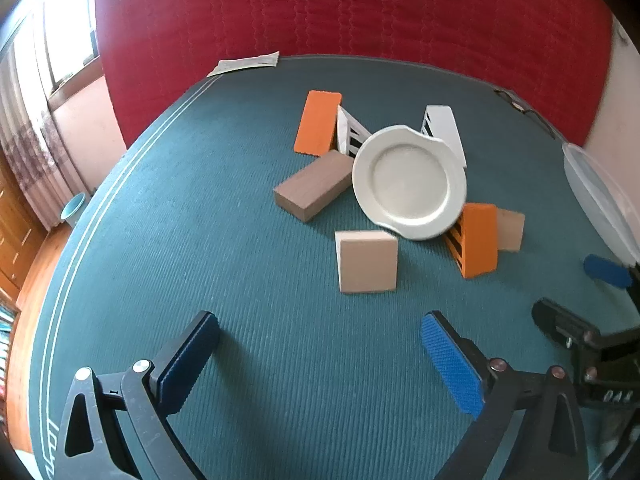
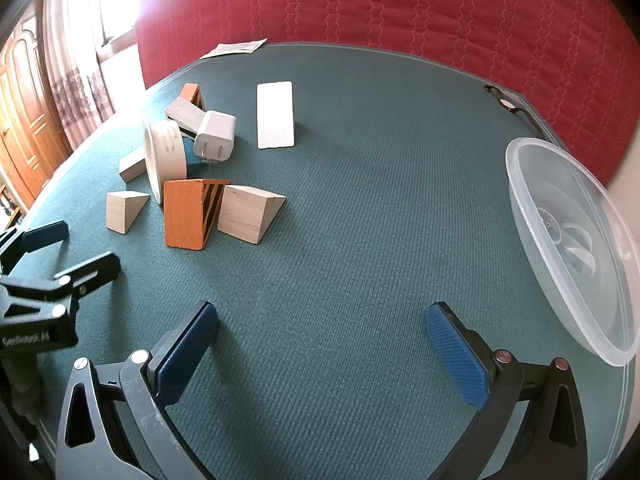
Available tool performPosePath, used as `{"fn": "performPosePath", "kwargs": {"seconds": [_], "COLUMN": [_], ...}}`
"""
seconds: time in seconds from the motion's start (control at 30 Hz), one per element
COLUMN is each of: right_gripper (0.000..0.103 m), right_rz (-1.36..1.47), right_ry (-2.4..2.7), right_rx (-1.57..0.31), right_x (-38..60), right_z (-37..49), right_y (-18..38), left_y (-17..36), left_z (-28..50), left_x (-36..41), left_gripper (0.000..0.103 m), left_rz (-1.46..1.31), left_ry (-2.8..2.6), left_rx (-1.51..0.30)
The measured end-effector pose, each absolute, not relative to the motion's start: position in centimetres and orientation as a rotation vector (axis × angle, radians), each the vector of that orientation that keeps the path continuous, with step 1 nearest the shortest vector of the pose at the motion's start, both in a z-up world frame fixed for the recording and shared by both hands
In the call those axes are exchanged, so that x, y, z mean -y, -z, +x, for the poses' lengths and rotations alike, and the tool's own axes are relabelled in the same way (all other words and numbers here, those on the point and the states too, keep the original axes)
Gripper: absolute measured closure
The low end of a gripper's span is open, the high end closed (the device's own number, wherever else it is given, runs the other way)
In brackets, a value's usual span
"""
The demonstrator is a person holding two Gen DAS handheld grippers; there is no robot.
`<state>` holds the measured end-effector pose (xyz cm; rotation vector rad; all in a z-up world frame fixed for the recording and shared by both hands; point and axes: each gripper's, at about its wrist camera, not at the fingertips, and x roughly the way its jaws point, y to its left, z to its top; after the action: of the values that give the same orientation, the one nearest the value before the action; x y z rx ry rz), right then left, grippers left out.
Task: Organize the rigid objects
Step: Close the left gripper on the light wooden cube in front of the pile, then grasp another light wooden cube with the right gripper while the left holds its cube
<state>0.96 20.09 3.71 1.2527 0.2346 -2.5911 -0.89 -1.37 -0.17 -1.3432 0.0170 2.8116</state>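
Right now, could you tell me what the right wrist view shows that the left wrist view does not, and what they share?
Only the right wrist view shows the white charger plug leaning in the pile and the inside of the clear plastic tub.

Only the left wrist view shows the white plate face-on, propped up on the blocks.

Both share the green table, the pile of wooden and orange blocks, the paper at the far edge, and both grippers with jaws open and empty.

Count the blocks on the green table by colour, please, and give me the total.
Orange blocks: 2
White blocks: 2
Plain wood blocks: 3
Total: 7
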Motion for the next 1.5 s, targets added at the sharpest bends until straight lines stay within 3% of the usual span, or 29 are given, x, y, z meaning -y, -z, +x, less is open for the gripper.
{"fn": "performPosePath", "kwargs": {"seconds": [0.33, 0.5, 0.77, 1.03, 1.27, 1.5], "right_gripper": [0.000, 0.000, 0.000, 0.000, 0.008, 0.032], "right_rz": [1.248, 1.247, 1.245, 1.234, 1.202, 1.178], "right_ry": [2.589, 2.588, 2.588, 2.584, 2.530, 2.514], "right_rx": [-0.234, -0.234, -0.234, -0.190, -0.041, -0.062], "right_x": [-20.1, -20.2, -20.2, -20.3, -20.2, -18.3], "right_z": [0.9, 0.9, 0.9, 1.1, 1.3, 1.0], "right_y": [-3.7, -3.7, -3.7, -4.1, -4.9, -5.0], "left_y": [-0.6, -0.9, -0.9, -1.2, -2.1, -2.5], "left_z": [-2.6, -3.3, -3.0, -2.4, -1.5, -0.9], "left_x": [-0.1, 0.2, 0.6, 1.1, 1.7, 3.1], "left_gripper": [0.034, 0.055, 0.072, 0.072, 0.072, 0.072], "left_rz": [-1.284, -1.259, -1.223, -1.211, -1.177, -1.177], "left_ry": [-2.800, -2.793, -2.773, -2.754, -2.776, -2.794], "left_rx": [-0.038, -0.029, 0.009, 0.036, 0.025, 0.063]}}
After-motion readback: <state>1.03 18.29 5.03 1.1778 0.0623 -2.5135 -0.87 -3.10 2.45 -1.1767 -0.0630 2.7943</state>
